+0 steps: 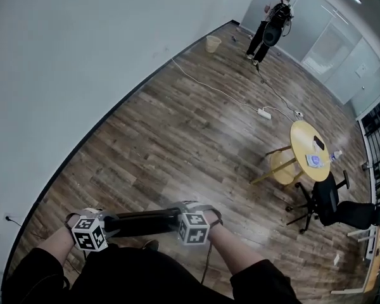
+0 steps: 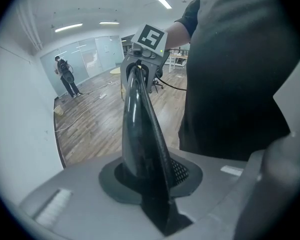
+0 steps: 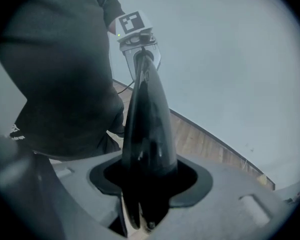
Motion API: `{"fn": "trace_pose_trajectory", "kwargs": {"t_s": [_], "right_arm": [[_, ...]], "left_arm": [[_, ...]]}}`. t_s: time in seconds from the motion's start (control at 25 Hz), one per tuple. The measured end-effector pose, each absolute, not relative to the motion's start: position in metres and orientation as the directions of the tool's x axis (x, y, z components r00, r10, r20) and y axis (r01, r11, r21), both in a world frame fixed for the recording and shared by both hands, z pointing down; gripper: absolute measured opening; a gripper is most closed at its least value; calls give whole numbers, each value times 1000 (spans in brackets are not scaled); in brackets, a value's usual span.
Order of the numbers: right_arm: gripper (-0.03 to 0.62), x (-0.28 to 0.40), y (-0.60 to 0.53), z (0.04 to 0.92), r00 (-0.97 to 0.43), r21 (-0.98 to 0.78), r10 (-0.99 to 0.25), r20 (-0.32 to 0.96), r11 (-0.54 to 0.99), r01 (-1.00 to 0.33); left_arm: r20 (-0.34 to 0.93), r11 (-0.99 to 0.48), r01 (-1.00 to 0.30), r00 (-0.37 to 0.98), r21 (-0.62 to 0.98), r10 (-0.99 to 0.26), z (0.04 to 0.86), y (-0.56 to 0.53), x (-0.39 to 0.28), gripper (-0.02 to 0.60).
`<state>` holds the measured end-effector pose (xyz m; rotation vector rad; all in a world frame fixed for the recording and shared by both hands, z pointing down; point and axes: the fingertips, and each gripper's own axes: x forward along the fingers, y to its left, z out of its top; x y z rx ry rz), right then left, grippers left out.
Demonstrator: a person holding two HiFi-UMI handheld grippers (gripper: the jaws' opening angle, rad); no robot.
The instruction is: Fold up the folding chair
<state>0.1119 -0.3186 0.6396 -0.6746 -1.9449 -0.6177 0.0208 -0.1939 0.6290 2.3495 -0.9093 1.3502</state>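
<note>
My left hand-held gripper (image 1: 101, 228) is clamped on one end of the chair (image 1: 142, 222), on a glossy black bar of it that lies level just in front of my dark clothes. In the left gripper view that bar (image 2: 140, 134) rises from between the jaws, which sit tight against it, and runs straight toward the other cube. My right hand-held gripper (image 1: 185, 225) is at the bar's other end. Its jaws stand on either side of the bar (image 3: 147, 129) with a thin light gap showing beside it, so they are not clamped. Both marker cubes face up in the head view, with the bar between them. Under it all is the wooden floor (image 1: 177, 138), which meets a pale wall (image 1: 82, 56) on my left.

Further out on the right, a black office chair (image 1: 329, 201) stands beside a round yellow desk (image 1: 310, 151). A wooden stool (image 1: 282, 166) is tucked partly under the desk. A white cable (image 1: 209, 84) trails across the floor to a power strip (image 1: 264, 113). Beyond that a small bin (image 1: 213, 43) sits near the wall. A person (image 1: 272, 27) in dark clothes stands at the far end by the glass panels
</note>
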Motion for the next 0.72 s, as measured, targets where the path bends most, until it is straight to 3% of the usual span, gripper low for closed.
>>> {"fn": "trace_pose_trajectory", "kwargs": {"t_s": [0.44, 0.72], "right_arm": [[75, 134, -299, 645, -316, 42, 307, 898, 655, 755], [57, 128, -302, 640, -302, 19, 325, 896, 651, 759]], "left_arm": [[841, -736, -676, 380, -31, -385, 630, -184, 37, 71], [845, -708, -706, 366, -21, -390, 626, -189, 27, 55]]}}
